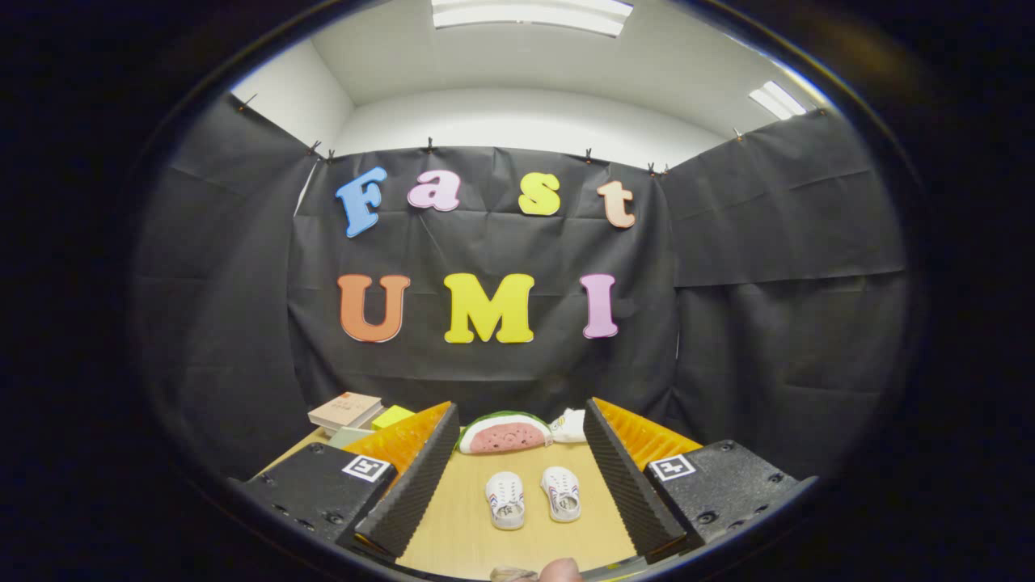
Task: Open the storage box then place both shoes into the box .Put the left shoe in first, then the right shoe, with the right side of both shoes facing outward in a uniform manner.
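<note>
The gripper (517, 477) is spread wide with nothing between its fingers; the left finger (412, 477) and the right finger (627, 477) stand well apart above a light wooden tabletop (461, 517), neither touching anything that can be seen; two small white shoes sit side by side on the tabletop in the gap between the fingers, toes pointing away from the camera, the left shoe (506, 499) a little nearer than the right shoe (562, 493), the pair close together but not touching; both lie upright on their soles, with coloured stripes faintly showing along their sides; beyond the shoes, near the far edge of the tabletop, lies a watermelon-slice cushion (505, 435), green rind arching over a pink face, and just beside it on the right side is a white soft thing (570, 426) whose nature cannot be told; past the left finger, at the tabletop's far left corner, a tan book (345, 410) lies flat, with a yellow-green block (392, 416) next to it and a pale flat item under or beside them, too hidden to tell; whether any of these is the storage box cannot be told; at the very near edge of the tabletop, ahead of the camera, a rounded pinkish shape (559, 570) that looks like a fingertip pokes in, beside a small greyish thing too blurred to name
</note>
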{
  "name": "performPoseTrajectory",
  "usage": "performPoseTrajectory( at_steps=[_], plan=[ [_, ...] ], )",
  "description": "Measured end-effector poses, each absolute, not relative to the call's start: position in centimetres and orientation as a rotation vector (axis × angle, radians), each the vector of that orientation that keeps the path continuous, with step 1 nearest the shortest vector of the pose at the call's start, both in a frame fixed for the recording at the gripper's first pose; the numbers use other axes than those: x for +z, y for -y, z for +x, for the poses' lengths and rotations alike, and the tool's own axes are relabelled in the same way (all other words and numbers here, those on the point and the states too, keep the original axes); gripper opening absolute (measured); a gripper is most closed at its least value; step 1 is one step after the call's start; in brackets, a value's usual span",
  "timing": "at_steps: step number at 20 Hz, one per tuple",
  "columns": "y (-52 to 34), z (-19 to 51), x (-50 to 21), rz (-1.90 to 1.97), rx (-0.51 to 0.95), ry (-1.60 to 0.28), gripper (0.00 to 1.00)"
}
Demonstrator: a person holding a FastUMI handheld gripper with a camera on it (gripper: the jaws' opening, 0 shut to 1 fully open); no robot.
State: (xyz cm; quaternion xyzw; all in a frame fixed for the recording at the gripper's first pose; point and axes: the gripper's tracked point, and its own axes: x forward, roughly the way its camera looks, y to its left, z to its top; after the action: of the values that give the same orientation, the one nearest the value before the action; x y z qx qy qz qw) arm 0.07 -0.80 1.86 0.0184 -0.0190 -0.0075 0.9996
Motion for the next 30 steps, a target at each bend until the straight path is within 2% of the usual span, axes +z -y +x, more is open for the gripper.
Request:
performPoseTrajectory(
  at_steps=[8, 13, 18, 24, 30],
  plan=[
    [-0.7, 1.8, 1.3, 0.073, 0.061, -0.021, 1.00],
    [-4.0, 6.0, -2.1, 0.101, 0.206, -0.121, 1.00],
    [-4.0, 11.2, -5.0, 0.150, 0.287, -0.207, 1.00],
    [-7.5, 16.9, -11.4, 0.248, 0.465, -0.394, 1.00],
    [-14.8, 19.2, -19.6, 0.343, 0.682, -0.647, 1.00]
  ],
)
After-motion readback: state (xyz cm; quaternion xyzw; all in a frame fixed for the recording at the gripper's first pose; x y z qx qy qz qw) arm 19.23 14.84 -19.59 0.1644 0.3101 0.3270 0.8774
